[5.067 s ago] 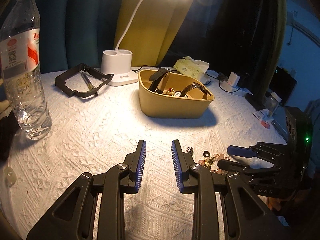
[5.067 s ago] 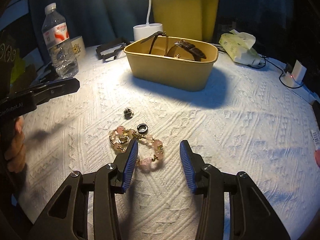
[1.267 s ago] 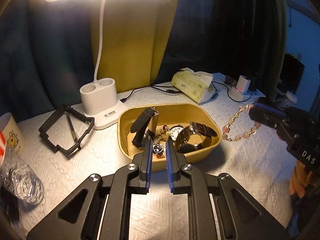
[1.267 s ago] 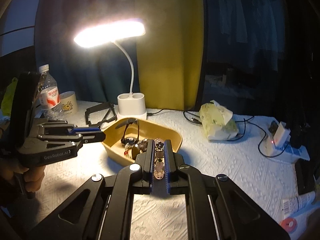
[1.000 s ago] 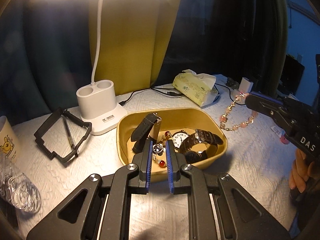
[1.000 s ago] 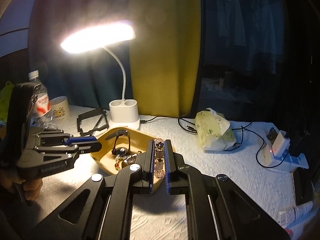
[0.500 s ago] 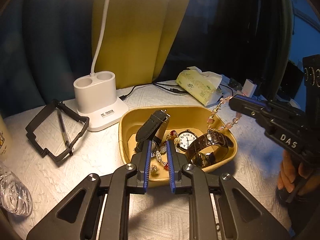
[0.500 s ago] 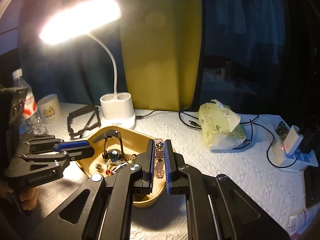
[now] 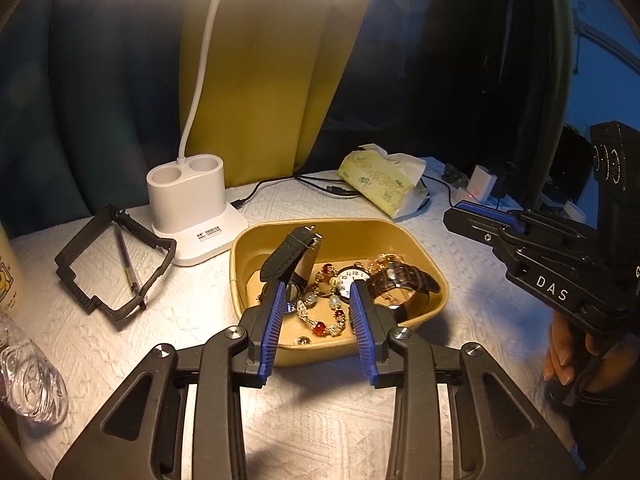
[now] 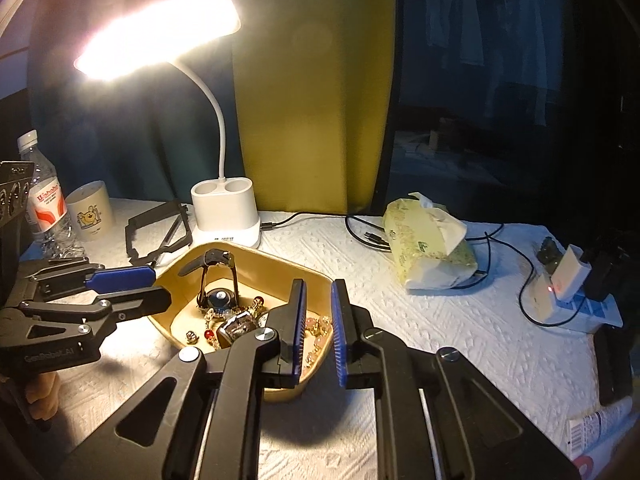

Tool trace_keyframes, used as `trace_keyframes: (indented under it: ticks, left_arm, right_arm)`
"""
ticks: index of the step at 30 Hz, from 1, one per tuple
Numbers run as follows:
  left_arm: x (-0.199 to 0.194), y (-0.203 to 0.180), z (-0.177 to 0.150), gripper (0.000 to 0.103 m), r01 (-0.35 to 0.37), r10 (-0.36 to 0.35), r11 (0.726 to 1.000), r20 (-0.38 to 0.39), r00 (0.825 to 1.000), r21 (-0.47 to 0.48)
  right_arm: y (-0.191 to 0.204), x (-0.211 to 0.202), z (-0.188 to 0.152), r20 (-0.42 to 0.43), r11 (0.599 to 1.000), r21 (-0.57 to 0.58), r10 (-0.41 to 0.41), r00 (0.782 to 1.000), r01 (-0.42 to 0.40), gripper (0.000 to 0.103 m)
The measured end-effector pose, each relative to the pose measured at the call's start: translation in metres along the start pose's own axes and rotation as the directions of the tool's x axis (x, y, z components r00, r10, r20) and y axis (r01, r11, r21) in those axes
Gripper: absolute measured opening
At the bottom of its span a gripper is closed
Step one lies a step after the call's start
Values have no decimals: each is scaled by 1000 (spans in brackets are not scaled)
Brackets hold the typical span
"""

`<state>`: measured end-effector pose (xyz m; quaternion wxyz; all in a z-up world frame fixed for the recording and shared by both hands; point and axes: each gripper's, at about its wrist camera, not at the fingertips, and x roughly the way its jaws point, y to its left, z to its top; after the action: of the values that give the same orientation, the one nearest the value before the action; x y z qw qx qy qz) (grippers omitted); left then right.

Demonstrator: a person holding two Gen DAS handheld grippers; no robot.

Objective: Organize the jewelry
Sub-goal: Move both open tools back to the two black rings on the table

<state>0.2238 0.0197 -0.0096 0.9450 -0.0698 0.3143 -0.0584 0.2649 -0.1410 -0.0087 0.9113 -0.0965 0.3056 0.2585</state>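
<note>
left claw (image 9: 318,320): just opened, empty | right claw (image 10: 318,330): narrow gap, empty | tray (image 9: 420,240): jewelry tangled (near corner hidden)

A glaring desk lamp (image 10: 158,26) lights the tabletop warmly; surroundings stay dark, fisheye edges bend.

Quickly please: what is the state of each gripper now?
Left gripper: open, jaws have just been opening, nothing between them.
Right gripper: slightly open, holding nothing.
</note>
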Motion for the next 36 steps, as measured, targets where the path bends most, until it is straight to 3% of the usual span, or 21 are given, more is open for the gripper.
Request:
trace_keyframes:
  ticks: [20,36]
  left_arm:
    - [-49,-15,-29,36,-4,3,999,20,1000,43]
    - [-62,-39,-61,36,-11,14,998,-51,999,60]
  right_arm:
    - [4,-46,-28,-9,998,46,-34,999,35,31]
    - [-3,-69,-58,-6,995,100,-25,1000,26,35]
